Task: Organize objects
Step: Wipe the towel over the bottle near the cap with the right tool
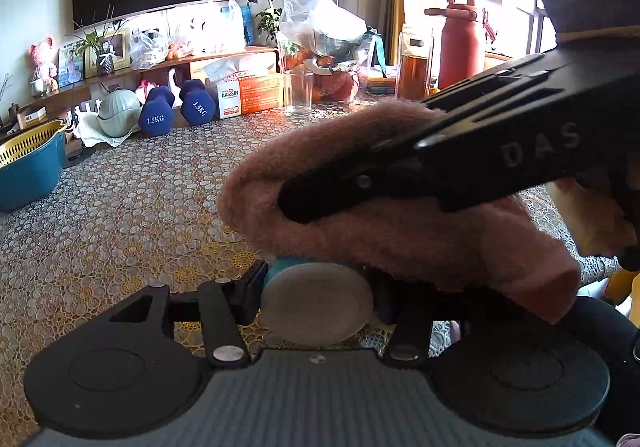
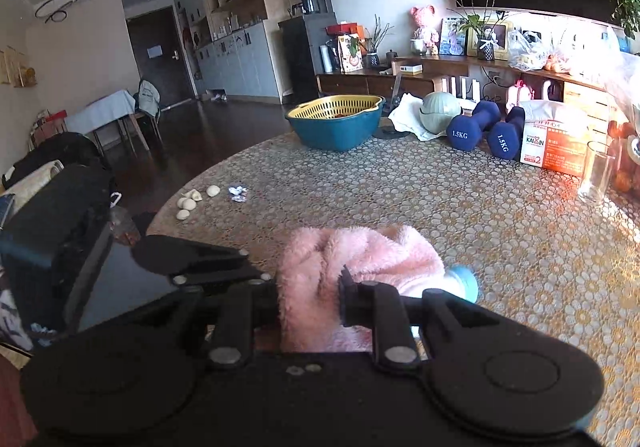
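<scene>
Both claws clamped, a fluffy pink towel in one and a frosted bottle in the other.

I see the round surface with the patterned lace cloth (image 2: 400, 191) carrying a blue basin with a yellow colander insert (image 2: 335, 124) at its far edge beside two blue dumbbells (image 2: 486, 133). Nearest me, the fluffy pink fleece towel (image 2: 352, 267), bunched and folded, is pinched between my right claw (image 2: 308, 303) fingers. It drapes over a frosted bottle with a light blue cap (image 1: 316, 301), which my left claw (image 1: 316, 299) grips on both sides just above the surface.
</scene>
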